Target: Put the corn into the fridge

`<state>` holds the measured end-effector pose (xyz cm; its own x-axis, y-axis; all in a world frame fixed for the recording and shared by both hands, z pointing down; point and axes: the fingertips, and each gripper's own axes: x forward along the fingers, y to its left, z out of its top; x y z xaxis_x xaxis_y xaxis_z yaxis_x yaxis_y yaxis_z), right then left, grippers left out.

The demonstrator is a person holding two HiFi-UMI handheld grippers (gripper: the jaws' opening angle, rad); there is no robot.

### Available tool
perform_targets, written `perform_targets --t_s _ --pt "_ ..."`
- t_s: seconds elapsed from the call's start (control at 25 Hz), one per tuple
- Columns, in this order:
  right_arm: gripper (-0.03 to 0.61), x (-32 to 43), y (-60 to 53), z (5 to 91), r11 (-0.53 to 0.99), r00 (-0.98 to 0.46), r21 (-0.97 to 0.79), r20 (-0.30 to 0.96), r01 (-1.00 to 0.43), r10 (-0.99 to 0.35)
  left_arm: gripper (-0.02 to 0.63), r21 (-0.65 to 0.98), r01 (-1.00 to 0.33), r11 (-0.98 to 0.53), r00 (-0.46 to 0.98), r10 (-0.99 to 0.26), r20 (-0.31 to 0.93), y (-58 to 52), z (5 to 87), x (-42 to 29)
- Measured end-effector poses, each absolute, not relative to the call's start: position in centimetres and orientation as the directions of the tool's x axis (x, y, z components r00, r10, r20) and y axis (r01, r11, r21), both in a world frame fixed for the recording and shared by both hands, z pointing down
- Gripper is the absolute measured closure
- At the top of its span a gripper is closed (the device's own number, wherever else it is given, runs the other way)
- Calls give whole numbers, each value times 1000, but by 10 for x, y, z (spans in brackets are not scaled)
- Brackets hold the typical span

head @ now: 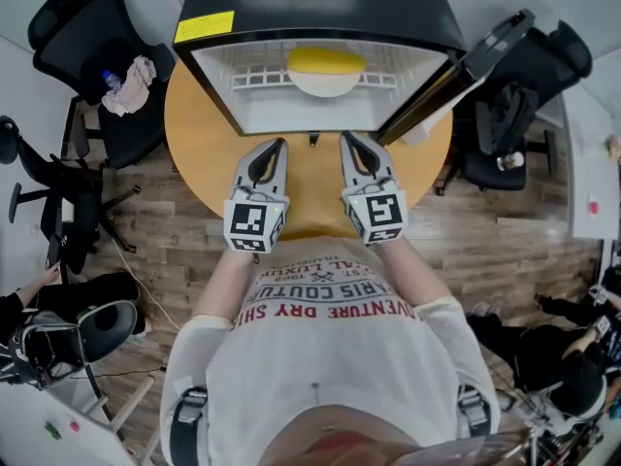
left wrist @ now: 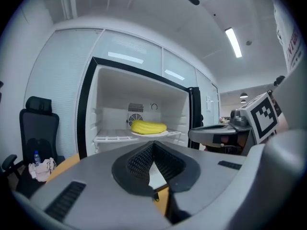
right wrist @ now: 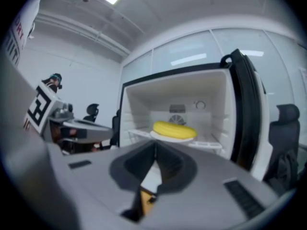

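- Yellow corn lay on a white plate on the wire shelf inside the mini fridge. I judged the placing itself to be done.
- The plate sat about midway between the fridge's side walls, with bare shelf on either side. That kept the corn away from both walls.
- Your left gripper had its jaws pressed together with nothing between them. Your right gripper was closed and empty too, which fits hands with no load to carry.
- You held the two side by side over the round wooden table, just in front of the fridge's opening and outside it. Both pointed at the shelf and touched neither the fridge nor the plate.
- The fridge door stood swung out on your right, near the right gripper. Its edge was the closest thing you could have caught.
- If any step remained, I judged it to be shutting that door, and the right gripper was better placed for it.
- The table was bare between the grippers and the fridge front, which gave you open room to draw back.
- The office chair on the left and the office chair on the right stood well apart from your hands.
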<state>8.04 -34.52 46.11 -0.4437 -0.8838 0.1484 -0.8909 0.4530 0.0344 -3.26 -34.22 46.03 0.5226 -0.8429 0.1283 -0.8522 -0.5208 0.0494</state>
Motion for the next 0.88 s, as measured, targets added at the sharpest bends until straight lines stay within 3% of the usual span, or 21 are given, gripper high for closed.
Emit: perform_targets --t_s 0.32,0.88 --pt "549 79 -345 447 465 -461 53 80 -884 -884 584 -27 -869 -494 494 -869 16 -343 438 -29" --pt "551 78 -349 449 470 -464 51 105 -881 -880 584 -38 -848 -529 526 -848 71 -350 444 -17"
